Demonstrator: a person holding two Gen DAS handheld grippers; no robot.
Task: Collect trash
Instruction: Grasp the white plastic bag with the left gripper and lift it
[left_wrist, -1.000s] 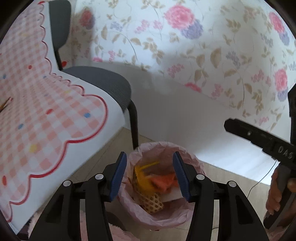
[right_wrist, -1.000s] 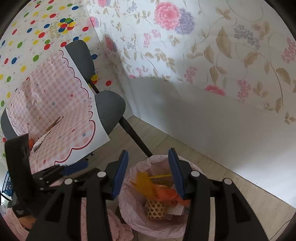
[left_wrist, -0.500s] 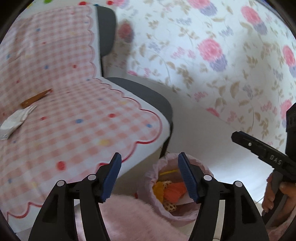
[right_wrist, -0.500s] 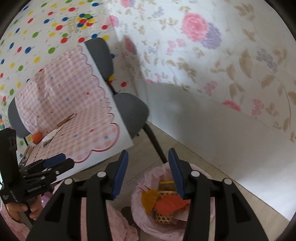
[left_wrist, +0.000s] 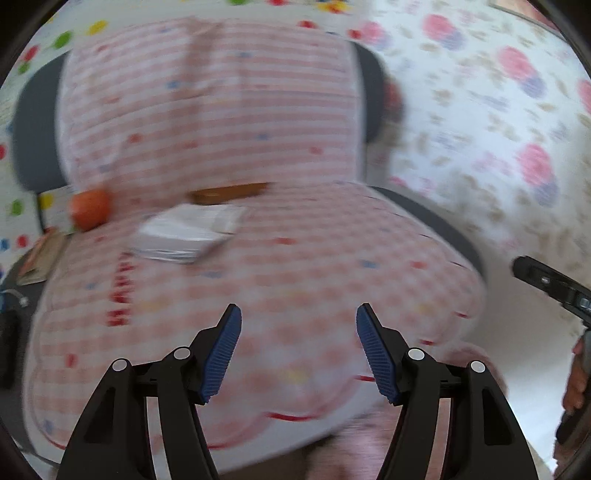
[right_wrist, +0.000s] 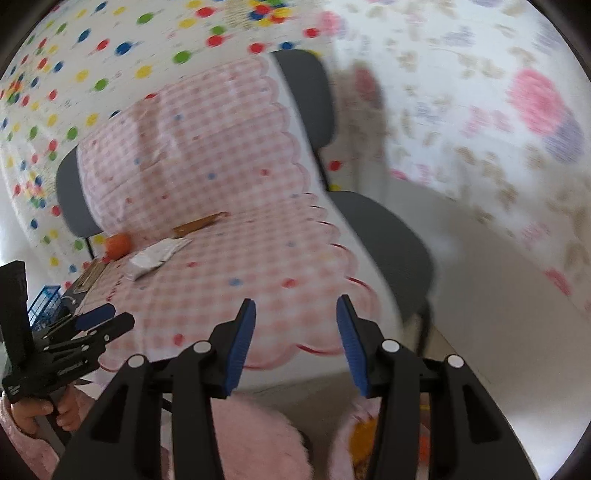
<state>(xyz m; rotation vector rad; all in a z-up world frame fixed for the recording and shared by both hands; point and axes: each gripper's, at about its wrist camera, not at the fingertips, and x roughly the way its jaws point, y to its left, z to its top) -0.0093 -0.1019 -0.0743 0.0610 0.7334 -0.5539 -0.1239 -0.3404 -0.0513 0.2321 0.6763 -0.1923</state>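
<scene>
A crumpled white wrapper lies on the pink checked cloth that covers the chair seat. Behind it are a thin brown strip and an orange ball-like thing. My left gripper hangs open over the cloth's near half, short of the wrapper, with nothing between its jaws. My right gripper is also open and empty above the cloth's front edge. The bin with the pink bag shows only at the bottom of the right wrist view, holding orange and yellow scraps.
A grey chair carries the cloth beside the floral wall. A blue basket and a flat brown card sit at the far left. Pink fluffy fabric fills the bottom. The left wrist view is blurred.
Both views swung up and left from the bin on the floor to the cloth-covered seat. The bin slid down out of the left view. The left jaws widened.
</scene>
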